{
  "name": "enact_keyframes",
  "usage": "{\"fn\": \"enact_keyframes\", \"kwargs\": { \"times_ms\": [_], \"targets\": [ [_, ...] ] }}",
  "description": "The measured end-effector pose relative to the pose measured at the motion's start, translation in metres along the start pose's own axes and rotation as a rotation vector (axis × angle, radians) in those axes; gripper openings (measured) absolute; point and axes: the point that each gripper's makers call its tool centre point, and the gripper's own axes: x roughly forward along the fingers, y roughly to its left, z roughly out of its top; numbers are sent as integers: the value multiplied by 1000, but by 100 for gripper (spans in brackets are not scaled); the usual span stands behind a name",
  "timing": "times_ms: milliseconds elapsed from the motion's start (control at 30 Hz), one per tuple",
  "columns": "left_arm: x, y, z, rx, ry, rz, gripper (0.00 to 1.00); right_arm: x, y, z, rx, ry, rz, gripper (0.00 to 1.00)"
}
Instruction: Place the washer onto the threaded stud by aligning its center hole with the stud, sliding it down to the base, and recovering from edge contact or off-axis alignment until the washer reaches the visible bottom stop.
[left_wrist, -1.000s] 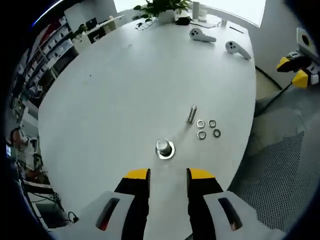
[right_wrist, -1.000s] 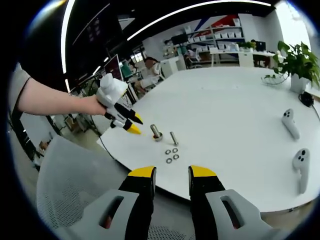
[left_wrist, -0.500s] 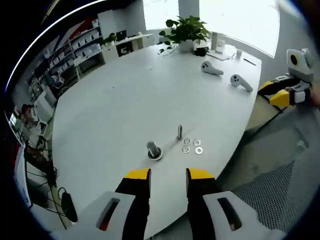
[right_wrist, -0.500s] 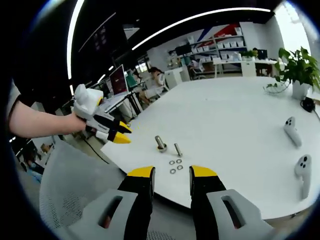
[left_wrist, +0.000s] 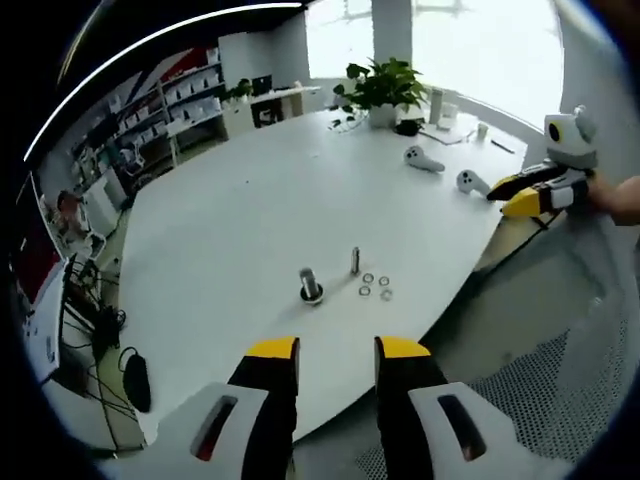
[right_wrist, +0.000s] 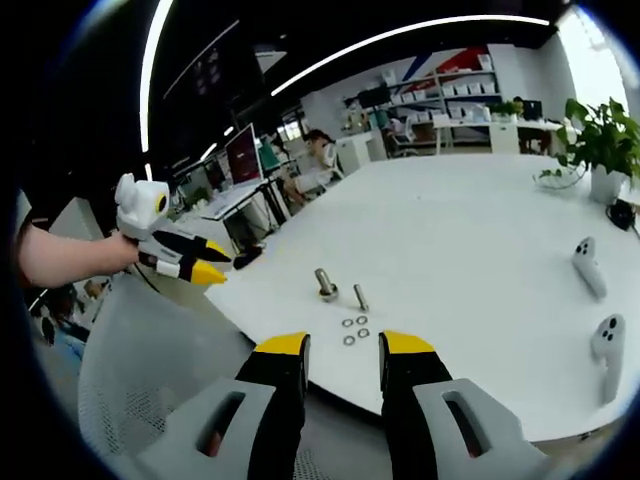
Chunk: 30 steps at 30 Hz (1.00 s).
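i am looking along my left gripper (left_wrist: 336, 350), its two yellow-tipped jaws standing apart with nothing between them, held back off the near edge of a large round white table (left_wrist: 250, 210). on the table, close to that edge, a threaded stud (left_wrist: 310, 285) stands upright on a flat round base. just beside it is a second, thinner metal post (left_wrist: 355, 261), also upright. four small washers (left_wrist: 374, 287) lie flat in a tight cluster next to the thin post, apart from the stud, none of them on it. farther across the table lie two white handheld controllers (left_wrist: 445, 170), and a potted green plant (left_wrist: 378, 88) sits at the far edge. my right gripper (left_wrist: 528, 195) comes in from the right side of this view, held in a hand off the table's edge; its yellow tips sit close together, though i cannot tell if they touch.

along my right gripper (right_wrist: 343, 347) the jaws are likewise parted and empty, back from the table edge. the stud (right_wrist: 326, 284), thin post (right_wrist: 360, 298) and washers (right_wrist: 354, 329) sit ahead of them. my left gripper (right_wrist: 200, 262) shows at the left, held in a hand over a mesh chair back (right_wrist: 140, 390).
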Motion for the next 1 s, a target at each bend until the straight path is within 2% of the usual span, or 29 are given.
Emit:
{"fn": "enact_keyframes", "kwargs": {
  "times_ms": [100,167,267,333,400,433,467,567,633,767,833,900,933,1000],
  "targets": [
    [-11,-3,1,-55,-54,-21,29,-1,-2,0,3,0,-9,30],
    [-18,-4,-6,-42,-47,-22,29,0,-4,-2,10,11,-18,30],
    [-23,-4,-9,-23,-70,-22,29,1,-4,-3,-1,20,-19,30],
    [-23,-5,-8,-68,-108,-34,29,0,-2,-4,-7,22,-10,30],
    [-22,-6,-12,-90,-113,-45,29,1,0,-6,-12,33,-9,30],
    [-21,-9,-15,-144,-110,-68,29,2,-1,-8,-8,43,-15,30],
    [-21,-9,-16,-156,-110,-77,29,2,-2,-9,-7,49,-18,30],
    [-24,1,-11,-137,-159,-55,28,2,-2,-11,-21,62,-29,31],
    [-24,6,-11,-163,-178,-48,27,4,0,-15,-35,94,-24,32],
    [-21,9,-17,-148,-184,-69,27,4,-2,-19,-42,118,-34,32],
    [-22,1,-13,-193,-210,-115,27,3,-4,-19,-33,116,-47,32],
    [-22,-4,-11,-154,-219,-130,26,2,-9,-19,-33,113,-71,32],
    [-21,-7,-12,-107,-214,-131,25,1,-11,-19,-32,112,-83,32],
    [-21,-12,-10,-98,-228,-158,23,1,-13,-21,-37,127,-95,32]
  ]
}}
